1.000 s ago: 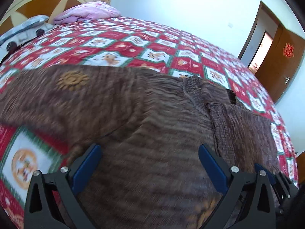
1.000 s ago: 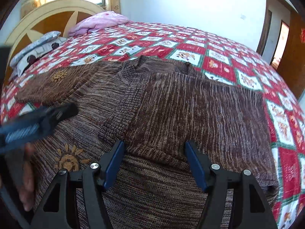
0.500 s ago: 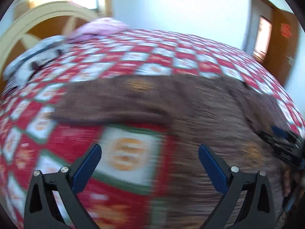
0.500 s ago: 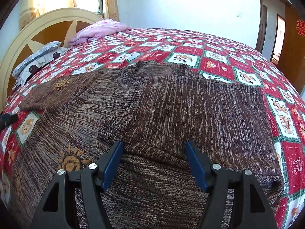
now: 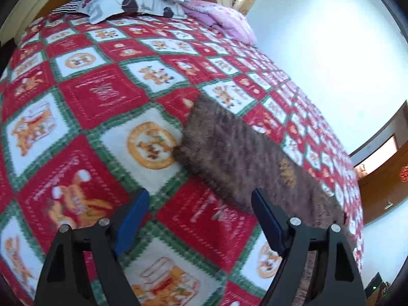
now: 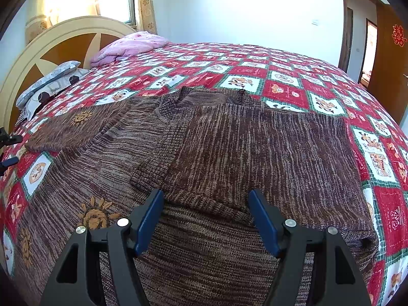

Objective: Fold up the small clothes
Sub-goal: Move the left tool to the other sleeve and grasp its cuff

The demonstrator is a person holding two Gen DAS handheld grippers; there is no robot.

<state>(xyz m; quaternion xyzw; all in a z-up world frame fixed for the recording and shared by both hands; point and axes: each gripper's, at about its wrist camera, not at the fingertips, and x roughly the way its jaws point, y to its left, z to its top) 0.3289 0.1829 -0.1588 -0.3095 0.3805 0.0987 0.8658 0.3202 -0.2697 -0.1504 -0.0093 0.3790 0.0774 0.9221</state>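
While the brown knitted sweater (image 6: 229, 153) lies flat on the bed (image 6: 293, 76), its right side already folded over the body, the step in hand seems to be the left sleeve (image 5: 229, 150), which lies stretched out toward the pillows. Both tools are empty: the left hand-held gripper (image 5: 197, 219) has its jaws wide apart above the quilt, near the cuff end of the sleeve, and the right hand-held gripper (image 6: 205, 219) is also spread open, over the near hem of the sweater.

To do this step well, I would bring the left one onto the cuff edge, take both layers of the knit together, lift only a little, and carry the sleeve across the body so it lies even with the fold on the other side. The knit looks soft and stretchy, so a high pull may drag the whole garment. The right one could press the body to keep it in place.

The left wrist view shows the sleeve end and the quilt under it closely, but not the collar or the body. The right wrist view shows the whole garment, the collar (image 6: 211, 97) at the far side and the sunflower pattern (image 6: 97, 216), with the sleeve only small at the left.
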